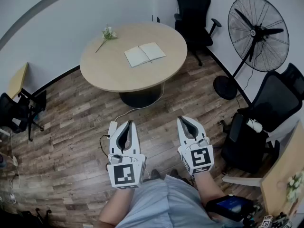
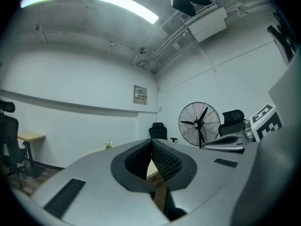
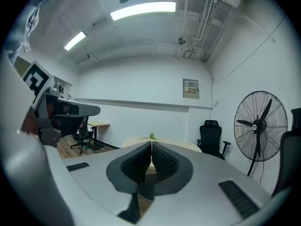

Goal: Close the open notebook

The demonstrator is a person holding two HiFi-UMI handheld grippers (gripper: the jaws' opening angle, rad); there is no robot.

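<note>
An open notebook (image 1: 145,54) with white pages lies flat on the round wooden table (image 1: 109,70), right of its middle, far ahead of me. My left gripper (image 1: 128,123) and my right gripper (image 1: 182,119) are held side by side low over the wooden floor, well short of the table. Both are shut with nothing between the pads. In the left gripper view the left gripper (image 2: 152,141) points level at the room; in the right gripper view the right gripper (image 3: 152,144) points toward the table edge (image 3: 188,145).
A small flower sprig (image 1: 106,35) lies on the table's far left. Black office chairs stand behind the table (image 1: 192,13), at right (image 1: 273,101) and at left (image 1: 14,113). A big standing fan (image 1: 256,34) is at the right. A cable (image 1: 137,109) runs from the table base.
</note>
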